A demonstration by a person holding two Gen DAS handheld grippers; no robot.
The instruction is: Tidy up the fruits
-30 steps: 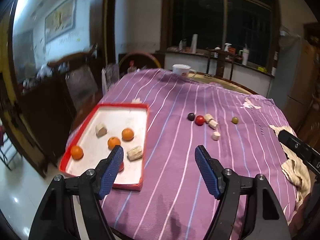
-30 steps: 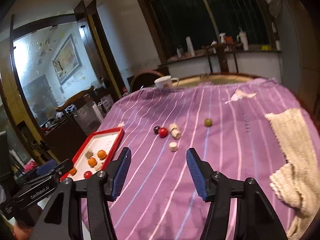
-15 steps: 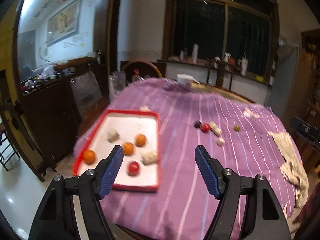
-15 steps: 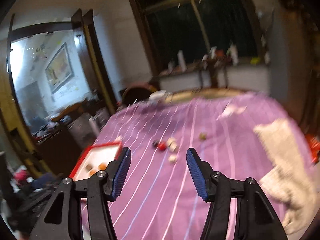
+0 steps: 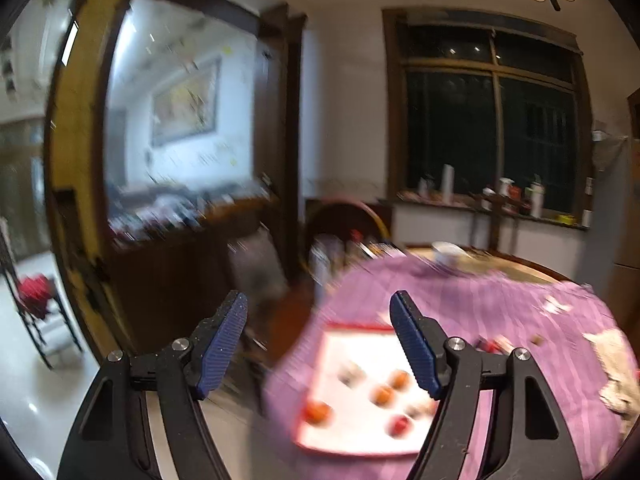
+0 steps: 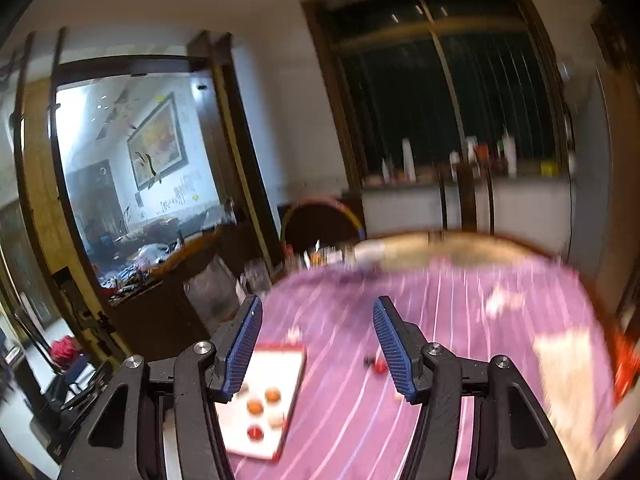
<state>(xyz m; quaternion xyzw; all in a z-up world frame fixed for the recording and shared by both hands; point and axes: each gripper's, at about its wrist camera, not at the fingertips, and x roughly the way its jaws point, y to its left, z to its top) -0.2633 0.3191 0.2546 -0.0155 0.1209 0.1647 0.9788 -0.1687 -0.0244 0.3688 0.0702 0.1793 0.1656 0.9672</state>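
While several fruits point(image 5: 383, 395) lie in the red tray point(image 5: 352, 450), a few point(image 6: 376, 364) remain on the purple cloth point(image 6: 460, 320); both grippers point(image 5: 320, 344) point(image 6: 318, 346) released, empty

Home dining room, purple-clothed table point(image 6: 460, 300), framed painting point(image 6: 158, 142), dark window point(image 5: 492, 128)

The left gripper point(image 5: 319, 344), filling the bottom of the left wrist frame, is showing two matte black, speckled arms with triangular cut-outs, each carrying round silver screws at its joints. Its fingers point(image 5: 415, 345) are wearing dark blue ribbed pads. The right gripper point(image 6: 317, 348), across the bottom of the right wrist frame, is showing the same black arms, silver screws and blue ribbed fingers point(image 6: 393, 351).
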